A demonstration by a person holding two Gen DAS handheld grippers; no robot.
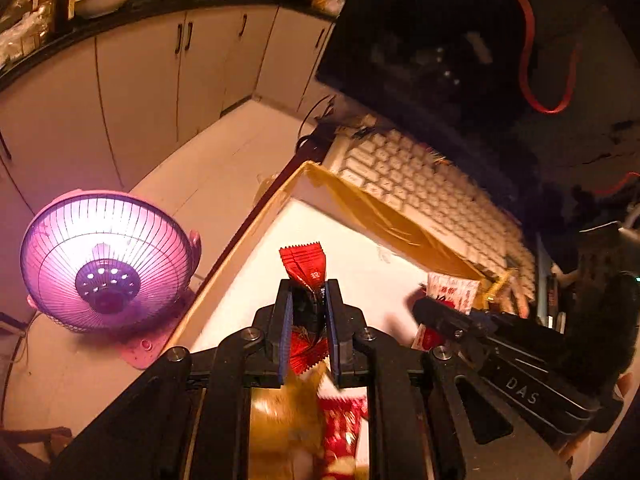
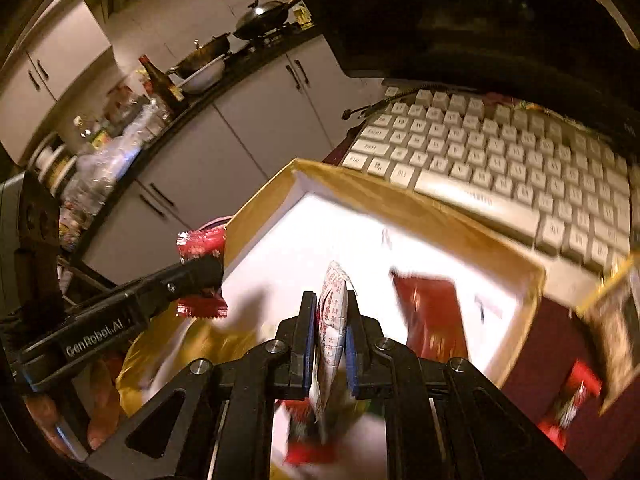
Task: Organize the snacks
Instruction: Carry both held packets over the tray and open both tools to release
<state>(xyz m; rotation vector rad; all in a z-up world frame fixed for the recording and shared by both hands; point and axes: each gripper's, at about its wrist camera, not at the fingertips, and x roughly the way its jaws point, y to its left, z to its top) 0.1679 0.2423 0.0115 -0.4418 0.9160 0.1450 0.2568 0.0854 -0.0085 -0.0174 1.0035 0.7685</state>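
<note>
Left gripper (image 1: 308,300) (casing marked "GenRobot.AI") has jaws clamped on a red snack packet (image 1: 303,262); right gripper (image 2: 328,320) jaws clamped on a white printed sachet (image 2: 333,312), text unreadable.

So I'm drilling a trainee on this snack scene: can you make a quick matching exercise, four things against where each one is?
Things:
1. red packet
2. white packet
3. keyboard
4. fan

Places:
A. on the floor, left of the box
B. just beyond the box's far wall
C. in the left gripper
D. in the right gripper

Pairs: 1-C, 2-D, 3-B, 4-A
</note>
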